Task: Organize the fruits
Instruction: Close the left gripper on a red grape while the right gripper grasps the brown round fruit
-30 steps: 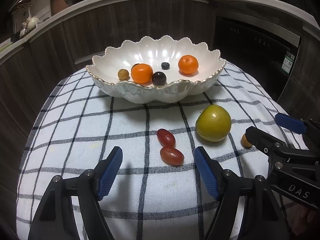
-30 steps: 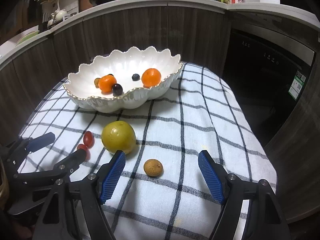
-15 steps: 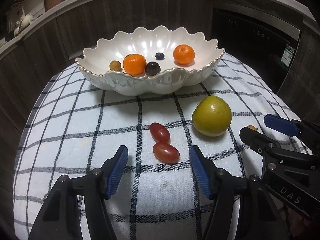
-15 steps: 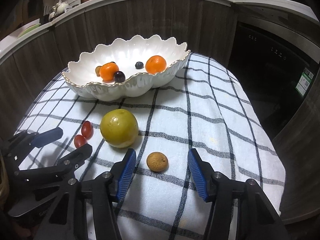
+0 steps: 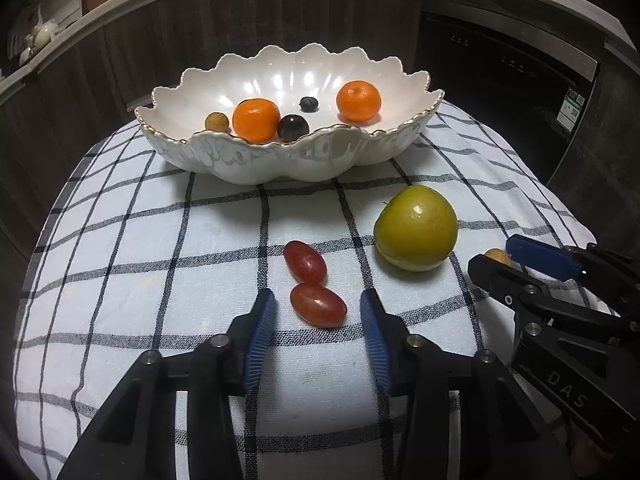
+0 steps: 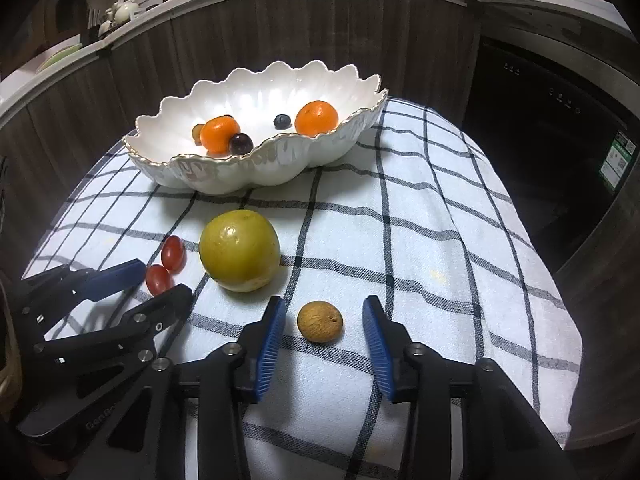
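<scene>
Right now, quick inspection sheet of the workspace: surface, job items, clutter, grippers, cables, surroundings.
Surface: checked cloth covering the table.
Job's things: scalloped bowl holds two oranges, two dark berries and a small brown fruit; on the cloth lie a green apple, two red grape tomatoes and a brown round fruit.
Clutter: nothing seen.
Grippers: left gripper open, straddling the nearer tomato; right gripper open, straddling the brown round fruit.
Cables: nothing seen.
Surroundings: dark wood cabinets, counter with kitchenware above.
</scene>
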Demonstrator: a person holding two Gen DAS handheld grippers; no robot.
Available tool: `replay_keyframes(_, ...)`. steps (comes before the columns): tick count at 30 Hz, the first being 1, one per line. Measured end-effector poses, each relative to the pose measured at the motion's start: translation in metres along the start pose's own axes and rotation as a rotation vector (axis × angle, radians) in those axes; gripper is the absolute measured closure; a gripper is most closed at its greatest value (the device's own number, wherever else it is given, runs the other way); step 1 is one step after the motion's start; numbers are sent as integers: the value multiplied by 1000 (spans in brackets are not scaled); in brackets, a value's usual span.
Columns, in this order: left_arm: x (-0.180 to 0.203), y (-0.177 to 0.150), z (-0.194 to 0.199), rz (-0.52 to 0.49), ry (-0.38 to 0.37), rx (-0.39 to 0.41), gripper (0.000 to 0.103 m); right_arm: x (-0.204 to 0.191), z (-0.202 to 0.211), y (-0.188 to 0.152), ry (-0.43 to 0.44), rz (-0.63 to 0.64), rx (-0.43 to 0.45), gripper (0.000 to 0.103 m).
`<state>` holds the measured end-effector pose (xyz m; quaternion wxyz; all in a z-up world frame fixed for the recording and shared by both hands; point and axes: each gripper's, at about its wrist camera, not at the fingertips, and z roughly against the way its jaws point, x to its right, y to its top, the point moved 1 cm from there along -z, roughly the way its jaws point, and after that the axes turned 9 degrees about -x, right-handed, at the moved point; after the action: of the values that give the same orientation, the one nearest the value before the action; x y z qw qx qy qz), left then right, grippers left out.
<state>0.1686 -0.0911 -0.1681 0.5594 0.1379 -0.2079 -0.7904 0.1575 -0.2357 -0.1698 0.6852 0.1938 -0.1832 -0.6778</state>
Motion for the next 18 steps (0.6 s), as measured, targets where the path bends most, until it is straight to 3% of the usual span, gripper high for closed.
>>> replay_keyframes(7,1,0,0,-7,2,5,70,2,-5,-2,18,-6,-18,78)
replay_keyframes(18,0,-1,5,-8,12,9,75,2,-2,-1,19,-4,-8,78)
